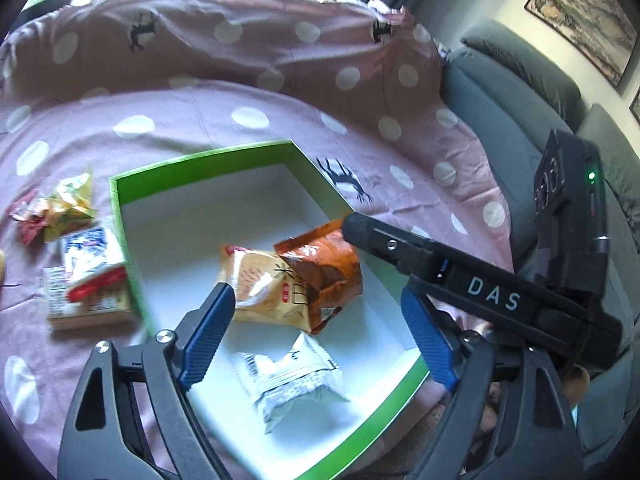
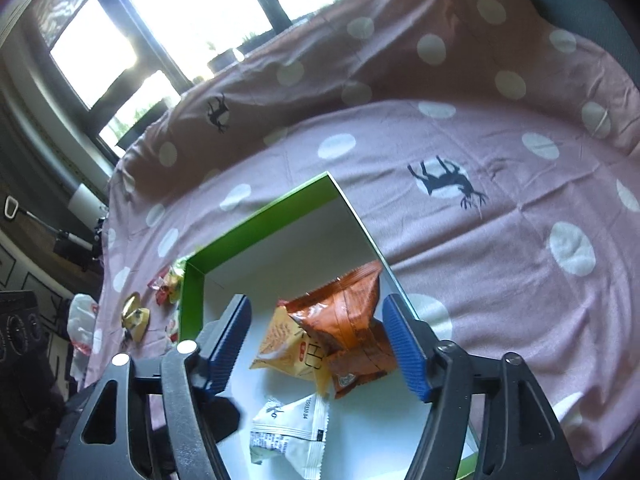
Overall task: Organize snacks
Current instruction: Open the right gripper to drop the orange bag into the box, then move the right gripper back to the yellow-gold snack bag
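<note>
A green box with a white inside point(image 1: 200, 216) point(image 2: 256, 240) lies on the pink dotted cloth. In it are an orange packet point(image 1: 328, 268) point(image 2: 344, 320), a yellow packet point(image 1: 268, 292) point(image 2: 284, 344) and a white packet point(image 1: 292, 380) point(image 2: 292, 432). My left gripper point(image 1: 316, 332) is open above the box, over the packets. My right gripper point(image 2: 316, 344) is open, its jaws on either side of the orange packet, apart from it. The right gripper's body point(image 1: 460, 284) reaches in from the right in the left wrist view.
Loose snacks lie left of the box: red and yellow wrappers point(image 1: 56, 208) point(image 2: 168, 284), a blue-white packet over a red-labelled box point(image 1: 88, 276) and a gold wrapper point(image 2: 134, 316). A grey sofa point(image 1: 520, 120) stands at the right. Windows are behind.
</note>
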Available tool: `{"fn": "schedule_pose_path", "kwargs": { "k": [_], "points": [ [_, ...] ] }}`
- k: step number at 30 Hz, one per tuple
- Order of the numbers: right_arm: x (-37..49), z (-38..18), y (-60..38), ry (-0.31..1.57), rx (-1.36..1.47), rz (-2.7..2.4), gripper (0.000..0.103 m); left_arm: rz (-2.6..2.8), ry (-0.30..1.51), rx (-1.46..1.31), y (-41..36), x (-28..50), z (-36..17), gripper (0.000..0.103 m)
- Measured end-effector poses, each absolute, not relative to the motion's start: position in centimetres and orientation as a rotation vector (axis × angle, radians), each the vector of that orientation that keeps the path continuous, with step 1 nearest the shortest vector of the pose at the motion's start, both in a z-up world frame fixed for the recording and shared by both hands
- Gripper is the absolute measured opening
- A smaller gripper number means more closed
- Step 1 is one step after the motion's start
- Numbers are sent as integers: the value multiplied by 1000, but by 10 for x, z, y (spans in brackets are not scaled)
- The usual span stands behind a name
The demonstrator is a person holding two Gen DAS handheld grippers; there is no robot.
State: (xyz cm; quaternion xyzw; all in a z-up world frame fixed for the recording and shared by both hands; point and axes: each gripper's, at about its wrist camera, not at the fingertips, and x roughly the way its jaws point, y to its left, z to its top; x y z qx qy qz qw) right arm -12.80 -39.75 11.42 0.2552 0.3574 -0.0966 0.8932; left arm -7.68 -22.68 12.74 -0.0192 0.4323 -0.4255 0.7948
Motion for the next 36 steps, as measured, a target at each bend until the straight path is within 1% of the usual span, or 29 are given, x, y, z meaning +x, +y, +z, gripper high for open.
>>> {"fn": "schedule_pose_path", "kwargs": {
  "k": [3,5,10,13,22,26,31,36],
  "points": [
    [-130,124,-385,701,492,-186,82,-877,862,-69,-194,-79,141,89],
    [-129,129,-374,693,456,-185,82,-826,819,-94,-166,-78,148,96],
    [-123,136,-343,680,363,-201,82,-693,763,-150,-94,-65,151,101],
    [-113,133,-321,670,291,-189,82,-584,744,-154,-55,-55,144,101],
    [-81,117,-246,738,161,-109,82,-298,757,-248,45,-20,107,101],
    [-59,119,-215,785,190,-37,82,-200,778,-328,83,-6,95,101],
    [-12,109,-176,867,344,95,82,-92,842,-374,102,4,78,100],
    [45,88,-127,943,344,135,82,-60,907,-390,109,11,66,92]
  ]
}}
